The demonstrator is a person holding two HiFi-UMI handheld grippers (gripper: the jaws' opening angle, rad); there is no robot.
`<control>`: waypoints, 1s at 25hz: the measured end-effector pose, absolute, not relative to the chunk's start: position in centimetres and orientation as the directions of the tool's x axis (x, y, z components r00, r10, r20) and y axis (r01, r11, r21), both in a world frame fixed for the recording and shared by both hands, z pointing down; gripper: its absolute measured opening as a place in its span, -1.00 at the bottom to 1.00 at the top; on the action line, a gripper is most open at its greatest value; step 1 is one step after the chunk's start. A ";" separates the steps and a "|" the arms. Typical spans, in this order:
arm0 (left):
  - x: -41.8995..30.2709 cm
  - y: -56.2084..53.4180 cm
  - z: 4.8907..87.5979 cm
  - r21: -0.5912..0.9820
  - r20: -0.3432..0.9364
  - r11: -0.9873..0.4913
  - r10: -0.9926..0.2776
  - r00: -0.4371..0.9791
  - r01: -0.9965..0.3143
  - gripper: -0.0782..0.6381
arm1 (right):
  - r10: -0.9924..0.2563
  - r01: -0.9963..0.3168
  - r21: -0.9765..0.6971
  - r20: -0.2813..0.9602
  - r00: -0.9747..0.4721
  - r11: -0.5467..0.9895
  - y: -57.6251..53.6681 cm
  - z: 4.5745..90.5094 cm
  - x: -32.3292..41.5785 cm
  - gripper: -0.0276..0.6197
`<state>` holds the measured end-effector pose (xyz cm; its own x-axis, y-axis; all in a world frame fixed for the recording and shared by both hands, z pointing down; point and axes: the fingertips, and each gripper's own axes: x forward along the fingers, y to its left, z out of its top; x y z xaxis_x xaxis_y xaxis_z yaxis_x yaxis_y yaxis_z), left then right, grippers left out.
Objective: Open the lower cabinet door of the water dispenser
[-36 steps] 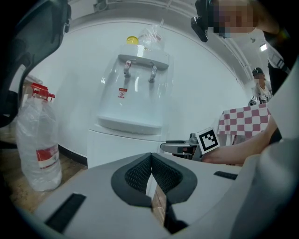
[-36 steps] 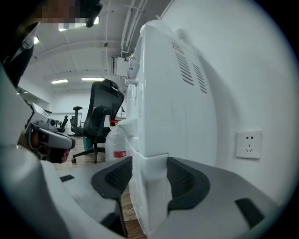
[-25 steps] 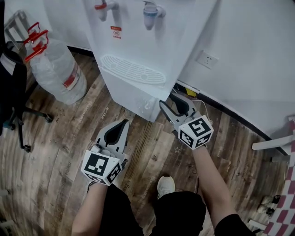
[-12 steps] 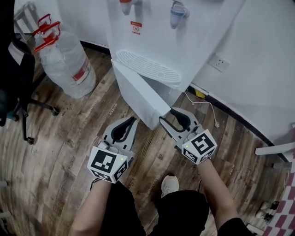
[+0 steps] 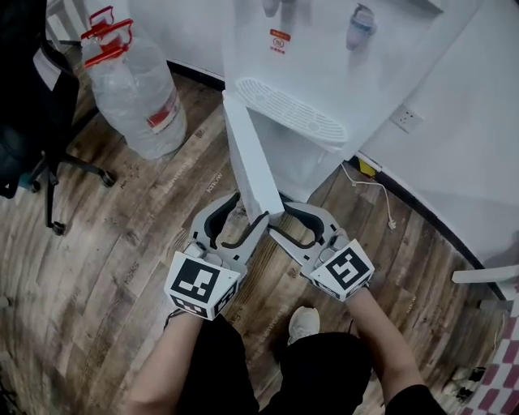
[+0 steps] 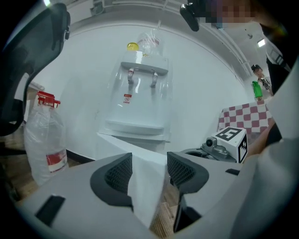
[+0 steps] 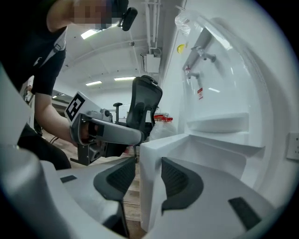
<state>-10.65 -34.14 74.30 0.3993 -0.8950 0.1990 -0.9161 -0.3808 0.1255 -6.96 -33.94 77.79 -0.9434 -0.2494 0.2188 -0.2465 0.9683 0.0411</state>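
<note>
since the earlier frame the lower cabinet door (image 5: 253, 174) has swung out from the water dispenser (image 5: 324, 73). it now stands edge-on at frame centre, free edge pointing down-frame. right tongs (image 5: 281, 219) pinch that edge. left tongs (image 5: 247, 212), jaws just spread, straddle it from the left without pressing.

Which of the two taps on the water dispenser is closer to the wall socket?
The blue tap, on the side toward the wall socket. The other tap sits above the orange label, farther off.
</note>
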 end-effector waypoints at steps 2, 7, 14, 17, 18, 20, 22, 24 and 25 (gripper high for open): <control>-11.1 -33.8 74.0 0.102 0.199 -0.372 -0.901 0.386 -0.922 -0.09 | -0.221 -0.219 0.036 0.217 -0.951 0.975 -33.2 77.7 -8.0 -0.34; -12.9 -33.0 73.5 0.045 0.198 -0.324 -0.924 0.327 -0.945 0.07 | -0.138 -0.138 0.018 0.207 -0.968 0.990 -31.3 77.5 -10.8 -0.34; -17.1 -32.4 74.6 -0.010 0.228 -0.214 -0.952 0.206 -0.977 0.08 | -0.024 -0.022 0.010 0.197 -0.980 1.000 -29.2 77.6 -15.4 -0.34; -19.0 -32.1 75.0 0.006 0.233 -0.172 -0.958 0.169 -0.985 0.08 | 0.014 0.016 0.008 0.192 -0.981 1.000 -28.6 77.6 -17.1 -0.34; -19.6 -31.9 75.2 0.013 0.236 -0.159 -0.959 0.157 -0.987 0.08 | 0.025 0.026 0.003 0.191 -0.981 1.000 -28.4 77.7 -17.5 -0.34; -20.8 -31.7 75.3 0.018 0.239 -0.135 -0.962 0.136 -0.991 0.08 | 0.043 0.044 -0.001 0.191 -0.981 0.999 -28.1 77.8 -18.3 -0.34; -22.0 -31.5 75.3 0.012 0.241 -0.113 -0.964 0.112 -0.994 0.08 | 0.055 0.055 -0.002 0.190 -0.980 0.998 -28.1 77.9 -19.0 -0.34; -23.3 -31.3 75.4 0.010 0.246 -0.090 -0.965 0.090 -0.996 0.08 | 0.062 0.062 -0.005 0.194 -0.979 0.998 -28.1 77.9 -19.3 -0.34; -23.9 -31.2 75.5 0.010 0.248 -0.079 -0.966 0.079 -0.997 0.07 | 0.065 0.065 -0.006 0.199 -0.978 0.998 -28.0 78.0 -19.5 -0.34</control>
<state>-23.93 -31.23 75.48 0.0793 -0.9656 0.2476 -0.9968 -0.0792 0.0104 -19.48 -28.02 77.97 -0.9779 0.0650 0.1987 0.0651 0.9979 -0.0061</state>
